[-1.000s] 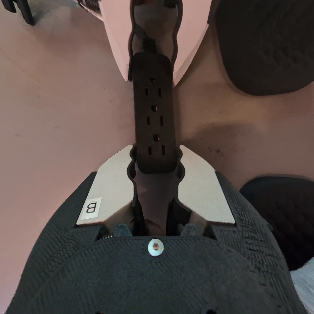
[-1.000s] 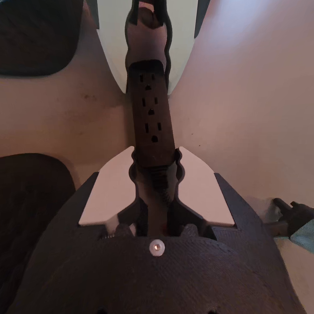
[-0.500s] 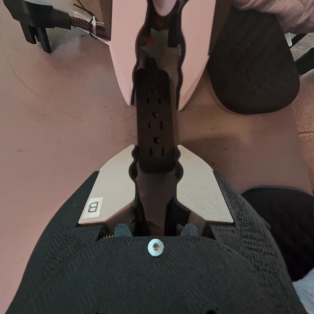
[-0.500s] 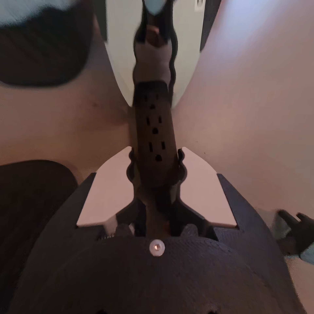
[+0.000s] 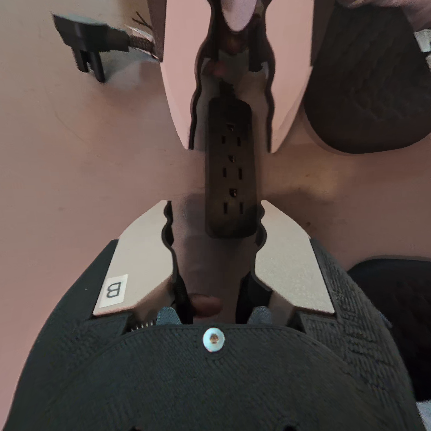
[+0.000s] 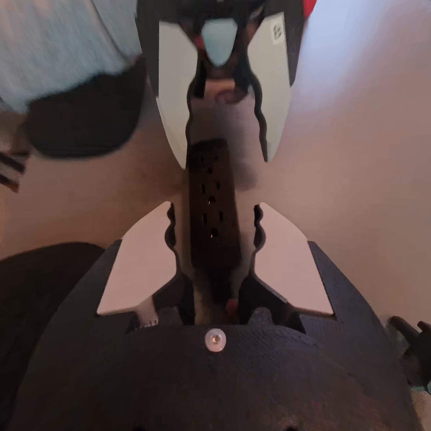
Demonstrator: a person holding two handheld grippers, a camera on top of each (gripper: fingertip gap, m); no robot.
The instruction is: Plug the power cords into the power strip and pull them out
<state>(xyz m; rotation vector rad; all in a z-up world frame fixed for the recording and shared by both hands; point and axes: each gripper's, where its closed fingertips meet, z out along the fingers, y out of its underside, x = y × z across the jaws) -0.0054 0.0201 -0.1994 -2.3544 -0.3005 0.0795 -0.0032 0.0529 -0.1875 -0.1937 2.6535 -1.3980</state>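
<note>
The black power strip (image 5: 229,168) is seen lying lengthwise between the parted left gripper (image 5: 214,219) and parted right gripper (image 6: 213,224), neither clamped on it.

Power strip (image 5: 229,168) ringed (both ends)

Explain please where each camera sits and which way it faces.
Left wrist view: on the left hand-held gripper, facing along its open fingers down at the power strip on the table; the right hand-held gripper faces it, a plug lies far left.
Right wrist view: on the right hand-held gripper, open, facing the opposite way over the same strip; the left one is opposite.
Shared: strip, table, both grippers.
</note>
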